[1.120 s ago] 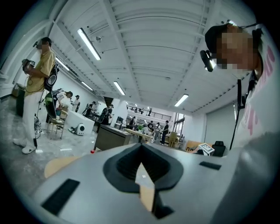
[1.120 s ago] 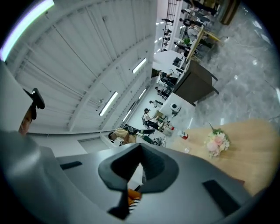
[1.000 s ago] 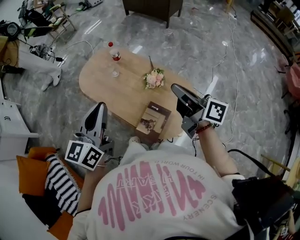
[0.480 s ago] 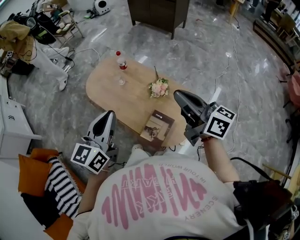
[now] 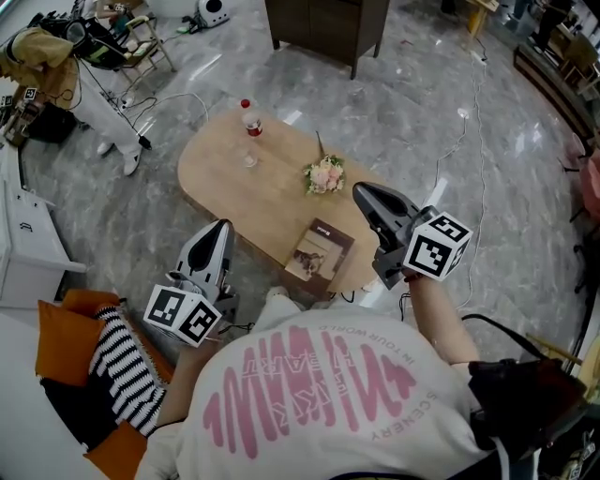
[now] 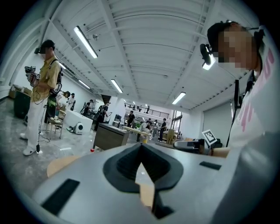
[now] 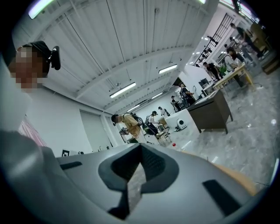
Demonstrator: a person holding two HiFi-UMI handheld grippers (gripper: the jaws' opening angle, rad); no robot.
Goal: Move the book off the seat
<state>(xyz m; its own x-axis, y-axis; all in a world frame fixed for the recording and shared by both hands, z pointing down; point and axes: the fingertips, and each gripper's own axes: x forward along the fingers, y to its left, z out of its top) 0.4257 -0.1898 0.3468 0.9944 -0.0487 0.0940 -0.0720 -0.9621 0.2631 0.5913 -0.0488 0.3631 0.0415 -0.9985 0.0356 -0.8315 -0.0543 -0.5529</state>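
Observation:
The brown book (image 5: pixel 320 253) lies flat on the near edge of the oval wooden table (image 5: pixel 234 183), not on any seat. My left gripper (image 5: pixel 215 234) hovers left of the book, over the floor at the table's near rim, jaws shut and empty. My right gripper (image 5: pixel 367 193) hangs just right of the book, also shut with nothing in it. In the left gripper view the left gripper (image 6: pixel 140 149) points up at the ceiling and across the hall. In the right gripper view the right gripper (image 7: pixel 140 148) does the same.
A small flower bunch (image 5: pixel 324 175), a red-capped bottle (image 5: pixel 250 116) and a glass (image 5: pixel 247 159) stand on the table. Orange and striped cushions (image 5: pixel 112 361) lie at the lower left. A dark cabinet (image 5: pixel 323 23) stands beyond; cables (image 5: pixel 473 103) trail over the marble floor. Several people stand far off.
The head view has drifted, so the table and book sit a little lower and to the right. Both grippers stay shut and keep their places beside the book.

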